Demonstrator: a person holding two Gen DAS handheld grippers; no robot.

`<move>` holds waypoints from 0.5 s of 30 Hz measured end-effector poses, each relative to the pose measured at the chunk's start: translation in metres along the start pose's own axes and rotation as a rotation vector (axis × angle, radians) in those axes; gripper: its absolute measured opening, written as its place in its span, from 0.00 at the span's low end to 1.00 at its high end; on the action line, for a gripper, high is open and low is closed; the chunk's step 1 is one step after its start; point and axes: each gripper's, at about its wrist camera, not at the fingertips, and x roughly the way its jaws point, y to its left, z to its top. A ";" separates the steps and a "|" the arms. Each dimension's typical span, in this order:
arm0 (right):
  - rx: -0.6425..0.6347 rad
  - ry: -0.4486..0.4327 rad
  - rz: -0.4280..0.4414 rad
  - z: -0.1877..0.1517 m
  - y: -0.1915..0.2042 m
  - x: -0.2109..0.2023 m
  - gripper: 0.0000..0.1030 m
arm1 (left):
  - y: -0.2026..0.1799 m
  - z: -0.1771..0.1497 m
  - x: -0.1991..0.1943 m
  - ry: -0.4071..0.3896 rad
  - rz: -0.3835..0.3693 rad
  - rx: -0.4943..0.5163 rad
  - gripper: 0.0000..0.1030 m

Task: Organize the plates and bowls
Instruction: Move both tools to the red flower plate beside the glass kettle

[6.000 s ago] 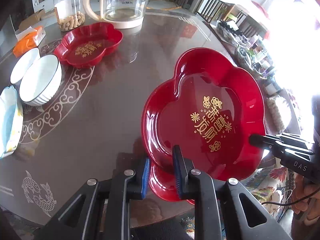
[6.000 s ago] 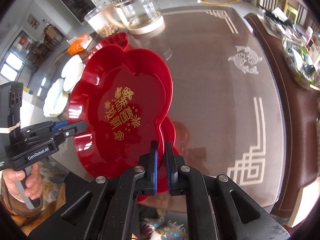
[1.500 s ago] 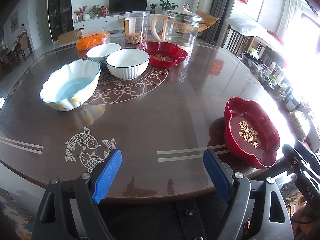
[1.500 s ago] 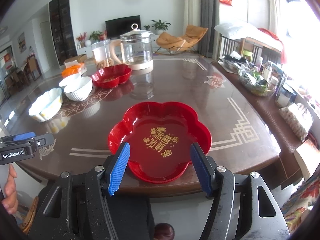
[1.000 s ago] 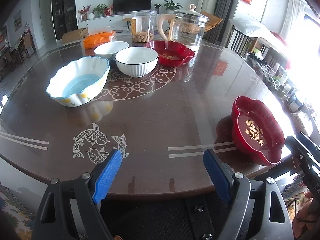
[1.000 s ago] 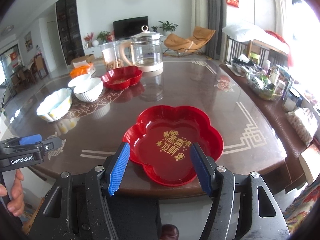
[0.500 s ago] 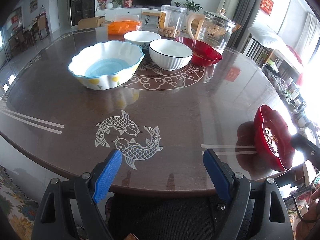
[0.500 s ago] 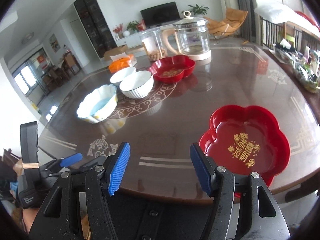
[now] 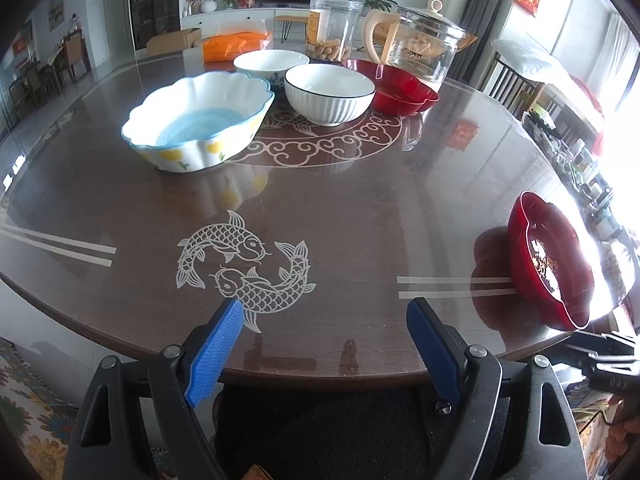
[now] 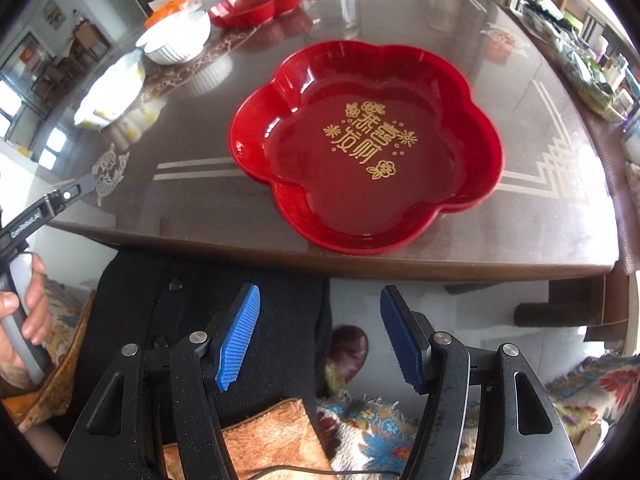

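Observation:
A red flower-shaped plate (image 10: 368, 144) with gold writing lies flat near the table's front edge, touched by neither gripper. My right gripper (image 10: 320, 300) is open and empty, below and short of that edge, over a person's dark lap. My left gripper (image 9: 324, 320) is open and empty above the front edge by the fish motif, and the red flower-shaped plate (image 9: 548, 268) sits far to its right. At the back stand a blue-and-white scalloped bowl (image 9: 200, 120), a white ribbed bowl (image 9: 330, 94), a second white bowl (image 9: 268, 64) and another red plate (image 9: 400, 88).
A glass kettle (image 9: 424, 56), a clear jar (image 9: 332, 32) and an orange pack (image 9: 234, 46) stand behind the bowls. The brown table (image 9: 360, 200) has a rounded front edge. A hand (image 10: 20, 320) holds the left gripper's handle. A cluttered side shelf runs along the right.
Both grippers, earlier shut on the red flower plate, now stand open with it lying on the table. The right gripper has tipped downward and dropped below the table edge. The left has drifted leftward.

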 end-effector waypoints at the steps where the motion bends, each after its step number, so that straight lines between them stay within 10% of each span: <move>1: 0.022 -0.004 -0.008 0.007 -0.003 0.004 0.65 | 0.000 0.000 -0.002 -0.008 0.013 0.010 0.81; 7: 0.138 -0.147 -0.107 0.050 -0.020 0.013 0.66 | 0.010 0.003 0.006 0.030 0.012 -0.020 0.81; 15: 0.088 -0.206 0.023 0.060 0.009 -0.047 0.66 | 0.021 0.066 0.009 -0.018 0.002 0.034 0.81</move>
